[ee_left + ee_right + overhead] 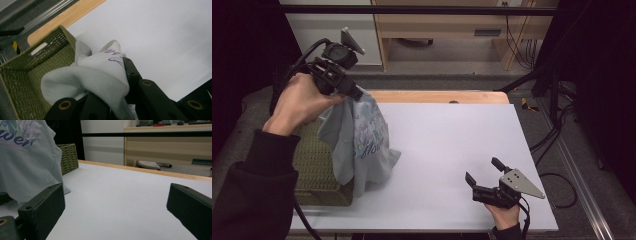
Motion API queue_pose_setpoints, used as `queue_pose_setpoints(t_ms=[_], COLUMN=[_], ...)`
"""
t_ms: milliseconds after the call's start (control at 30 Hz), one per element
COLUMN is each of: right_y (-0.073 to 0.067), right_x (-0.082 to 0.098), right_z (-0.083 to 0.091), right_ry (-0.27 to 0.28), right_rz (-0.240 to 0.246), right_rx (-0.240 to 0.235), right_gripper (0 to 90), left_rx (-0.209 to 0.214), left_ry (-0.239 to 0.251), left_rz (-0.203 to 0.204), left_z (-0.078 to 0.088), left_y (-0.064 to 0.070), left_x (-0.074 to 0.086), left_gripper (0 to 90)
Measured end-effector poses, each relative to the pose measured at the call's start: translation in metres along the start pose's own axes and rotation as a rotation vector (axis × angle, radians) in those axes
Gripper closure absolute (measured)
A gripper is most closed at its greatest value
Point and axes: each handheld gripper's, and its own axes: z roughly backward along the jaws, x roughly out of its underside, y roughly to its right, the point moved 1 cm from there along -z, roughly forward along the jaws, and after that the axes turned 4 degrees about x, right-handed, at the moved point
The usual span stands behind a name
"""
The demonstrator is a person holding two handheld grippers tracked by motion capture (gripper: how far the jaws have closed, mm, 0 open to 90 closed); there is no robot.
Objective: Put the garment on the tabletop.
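I see the white worktop [447,150] carrying a green woven basket [314,165] at its left edge. A pale grey printed shirt [362,140] hangs from my left tool [354,93], bunched between the clenched jaws, its lower part draped over the basket's rim and onto the worktop. My right tool [484,175] rests near the front right, well apart from the shirt, jaws released and holding nothing.

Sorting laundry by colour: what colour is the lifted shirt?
Pale grey-blue cotton shirt with purple lettering; the high view shows it best.
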Motion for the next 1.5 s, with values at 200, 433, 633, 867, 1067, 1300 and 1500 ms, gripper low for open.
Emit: queue_pose_setpoints(t_ms=[200, 433, 633, 867, 1067, 1300, 1500], right_y=[0.001, 0.003, 0.003, 0.003, 0.003, 0.003, 0.004], right_x=[-0.002, -0.003, -0.003, -0.003, -0.002, -0.001, -0.001], right_z=[0.002, 0.004, 0.004, 0.004, 0.003, 0.003, 0.004], right_ry=[0.005, 0.006, 0.013, 0.021, 0.01, 0.005, 0.007], right_rz=[-0.007, -0.002, -0.006, -0.004, 0.003, -0.013, -0.021], right_rx=[0.002, 0.007, 0.003, 0.003, 0.007, 0.009, 0.008], right_gripper=[2.1, 2.1, 2.1, 2.1, 2.1, 2.1, 2.1], left_rx=[0.03, 0.08, 0.123, 0.159, 0.187, 0.25, 0.286], left_ry=[0.017, 0.031, 0.05, 0.059, 0.062, 0.063, 0.058], left_rz=[-0.052, -0.124, -0.159, -0.182, -0.182, -0.18, -0.166], left_z=[-0.01, -0.028, -0.047, -0.078, -0.108, -0.149, -0.177], left_y=[0.024, 0.05, 0.069, 0.085, 0.089, 0.086, 0.083], left_x=[-0.013, -0.029, -0.037, -0.037, -0.029, -0.014, -0.002], left_gripper=[83.7, 83.6, 83.7, 83.5, 83.1, 83.0, 82.4])
